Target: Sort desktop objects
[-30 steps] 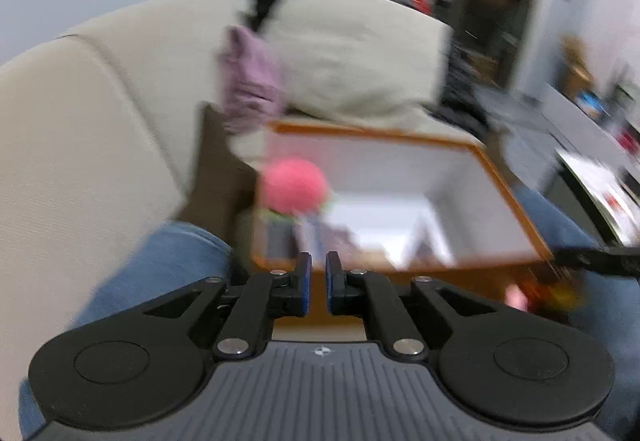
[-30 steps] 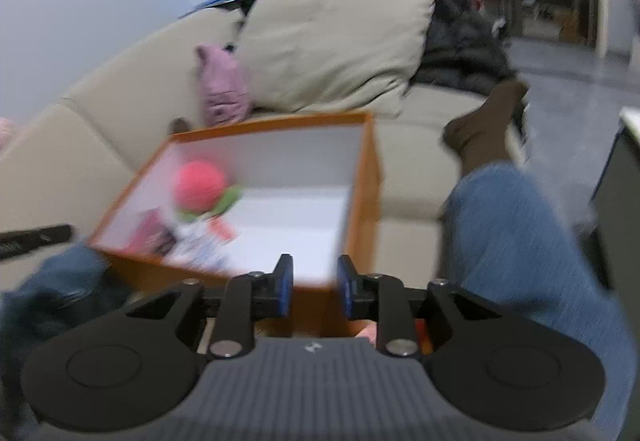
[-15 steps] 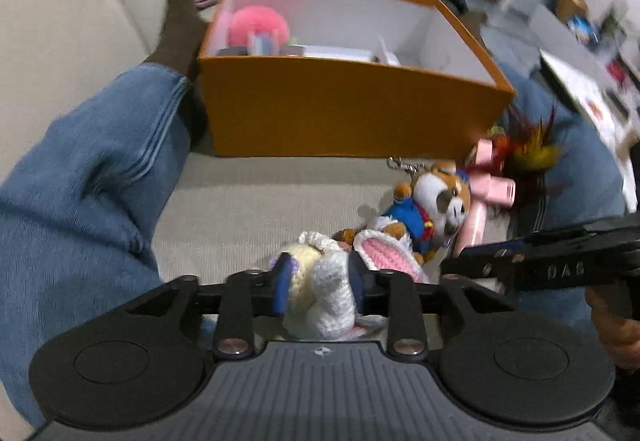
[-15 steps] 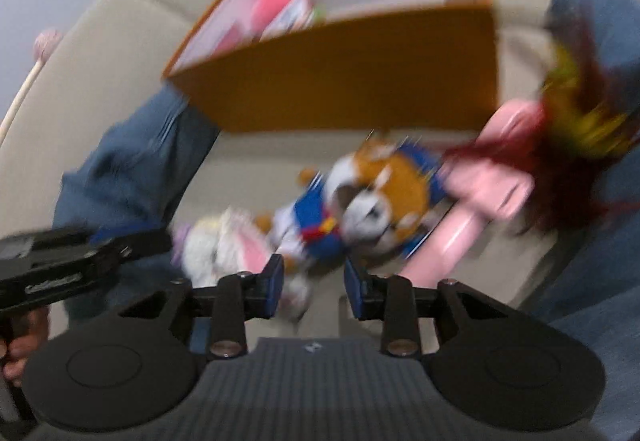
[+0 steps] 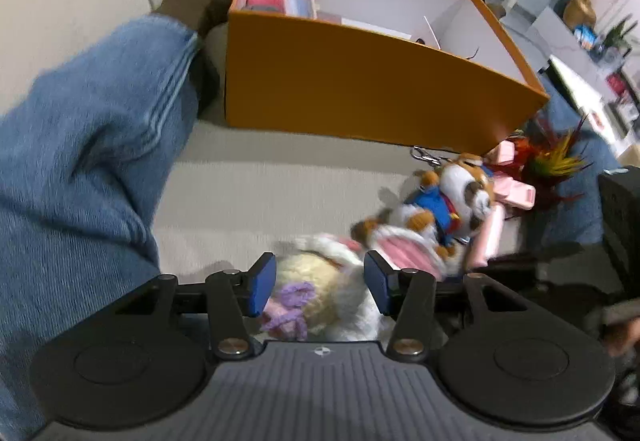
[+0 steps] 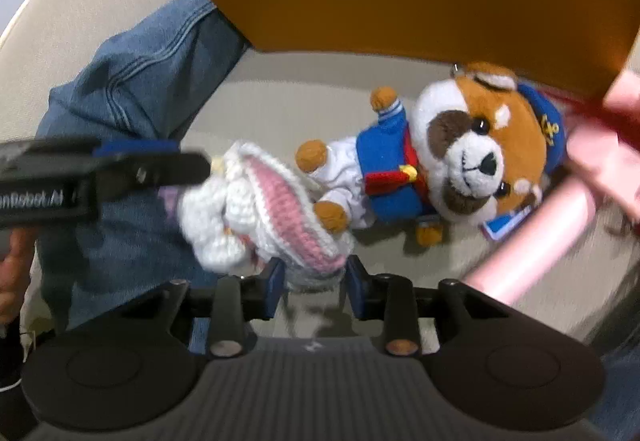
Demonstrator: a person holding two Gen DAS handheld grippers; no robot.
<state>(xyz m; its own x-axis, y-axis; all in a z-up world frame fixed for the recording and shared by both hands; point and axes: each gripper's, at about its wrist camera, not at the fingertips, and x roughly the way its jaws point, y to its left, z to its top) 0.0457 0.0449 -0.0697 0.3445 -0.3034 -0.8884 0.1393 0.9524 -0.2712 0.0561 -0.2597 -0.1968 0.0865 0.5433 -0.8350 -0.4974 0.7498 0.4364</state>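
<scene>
Left gripper (image 5: 320, 283), jaws opening, straddles the crochet rabbit (image 5: 320, 297) on the sofa (image 5: 280, 185), pads clear of it. Right gripper (image 6: 314, 287), jaws closing, has the rabbit's pink ear (image 6: 288, 209) between them, apparently not yet pinched. Both angle steeply down. Risk: two grips tugging one toy, or the ear slipping, nudging the dog (image 6: 448, 161) just right. Box (image 5: 360, 81) waits beyond.

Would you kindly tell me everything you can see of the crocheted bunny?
The crocheted bunny is white yarn with a pink-lined ear, a cream body and a lilac bow. It lies on the beige sofa cushion, touching the sailor dog plush. The left gripper, jaws opening, straddles its body; the right gripper, jaws closing, brackets its ear tip.
</scene>
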